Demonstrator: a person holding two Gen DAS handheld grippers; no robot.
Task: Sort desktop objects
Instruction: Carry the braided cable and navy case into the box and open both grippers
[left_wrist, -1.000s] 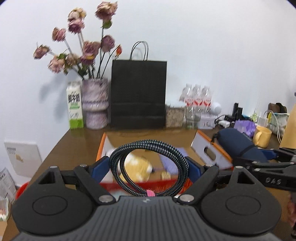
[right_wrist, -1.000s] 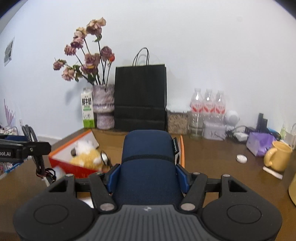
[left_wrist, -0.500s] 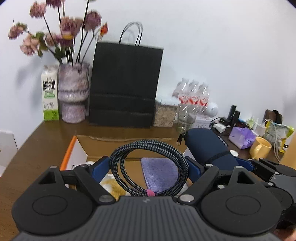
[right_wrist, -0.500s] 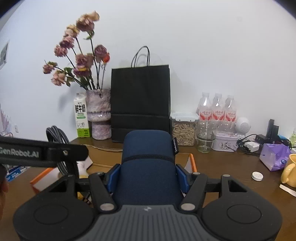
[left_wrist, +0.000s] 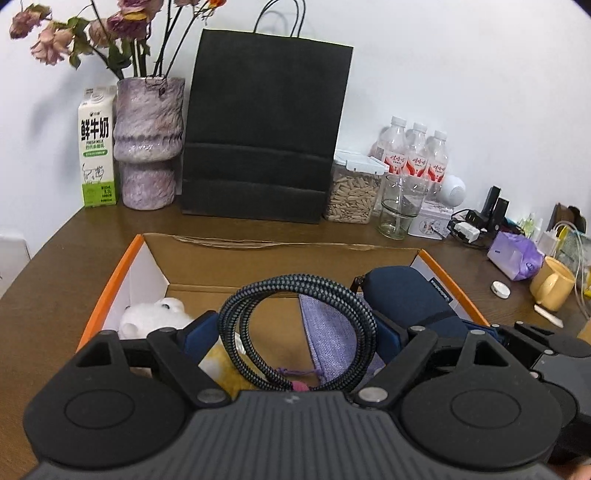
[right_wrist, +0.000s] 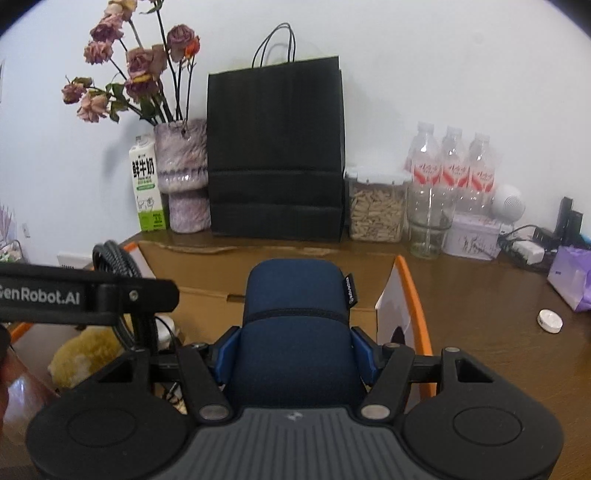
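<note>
Bottles (right_wrist: 452, 168), seemingly three, stand behind one box (left_wrist: 125, 266).

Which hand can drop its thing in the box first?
Probably left. The left gripper holds the cable coil right over the open middle of the box. The right gripper holds its blue case nearer the box's right wall.

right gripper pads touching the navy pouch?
Touching. In the right wrist view both blue pads of the right gripper press the sides of the navy pouch, no gap visible.
</note>
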